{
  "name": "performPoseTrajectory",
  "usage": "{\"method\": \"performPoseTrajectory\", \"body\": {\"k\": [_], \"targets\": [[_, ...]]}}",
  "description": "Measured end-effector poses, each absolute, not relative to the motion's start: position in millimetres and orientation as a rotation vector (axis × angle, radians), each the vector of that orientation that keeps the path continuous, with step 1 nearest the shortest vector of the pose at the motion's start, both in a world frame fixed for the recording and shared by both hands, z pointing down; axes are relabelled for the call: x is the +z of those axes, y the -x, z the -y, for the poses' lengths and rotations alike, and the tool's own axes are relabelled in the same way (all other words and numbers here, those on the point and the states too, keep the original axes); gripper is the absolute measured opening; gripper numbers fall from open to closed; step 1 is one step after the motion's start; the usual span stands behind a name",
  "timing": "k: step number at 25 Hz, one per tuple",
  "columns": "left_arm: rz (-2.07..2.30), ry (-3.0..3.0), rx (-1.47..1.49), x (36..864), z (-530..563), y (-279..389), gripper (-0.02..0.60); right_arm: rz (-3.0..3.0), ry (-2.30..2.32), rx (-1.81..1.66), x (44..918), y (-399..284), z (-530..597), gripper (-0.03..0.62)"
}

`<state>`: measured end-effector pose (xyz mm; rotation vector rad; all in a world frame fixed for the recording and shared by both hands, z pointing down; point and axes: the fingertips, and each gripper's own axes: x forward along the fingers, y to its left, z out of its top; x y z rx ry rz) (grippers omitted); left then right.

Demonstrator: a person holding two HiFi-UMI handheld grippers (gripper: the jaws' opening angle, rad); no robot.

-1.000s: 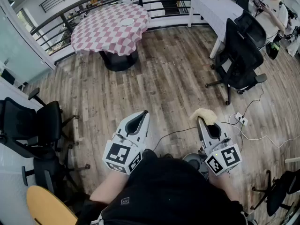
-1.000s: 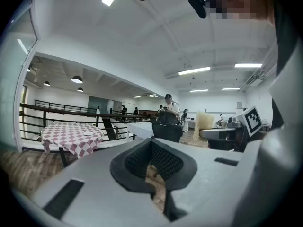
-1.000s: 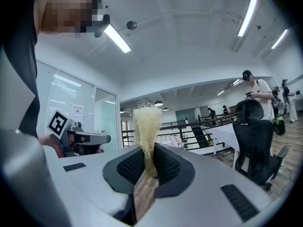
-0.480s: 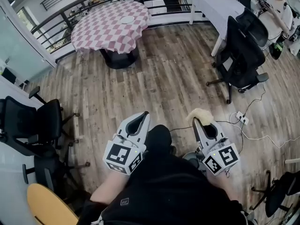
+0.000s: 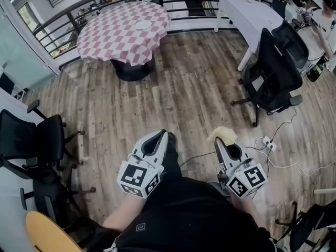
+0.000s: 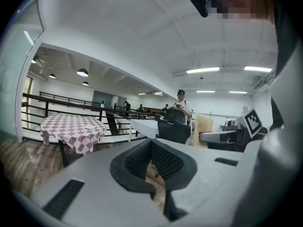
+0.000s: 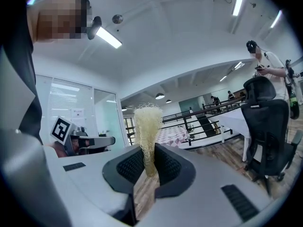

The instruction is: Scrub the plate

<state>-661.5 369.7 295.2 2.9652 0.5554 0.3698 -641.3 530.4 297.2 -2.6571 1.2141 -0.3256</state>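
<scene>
A small white plate (image 5: 143,25) lies on a round table with a red-and-white checked cloth (image 5: 122,34), far ahead across the wooden floor. It also shows small in the left gripper view as the plate (image 6: 90,126). My left gripper (image 5: 157,136) is held level in front of the body, shut, with nothing between its pads (image 6: 163,161). My right gripper (image 5: 220,142) is shut on a pale yellow fibrous scrubber (image 5: 223,134), which stands up out of the jaws as the scrubber (image 7: 147,129). Both grippers are far from the plate.
Black office chairs stand to the right (image 5: 273,77) and at the left (image 5: 31,140). A long white table (image 5: 244,14) and a black railing (image 5: 189,7) run along the back. A person (image 5: 323,28) stands at the far right. Cables and a power strip (image 5: 266,140) lie on the floor.
The view has shifted as the person walks over the floor. Both grippers sit slightly lower in the picture, and a shoe shows beside the left gripper. Neither grip has changed.
</scene>
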Motion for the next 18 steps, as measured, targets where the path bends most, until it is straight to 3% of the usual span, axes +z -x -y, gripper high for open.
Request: {"method": "performPoseTrajectory", "body": {"k": [18], "targets": [[-0.491,-3.010,0.319,282,-193,389,0.002,-1.215,2.688,-0.315,283,350,-377,0.054]]}}
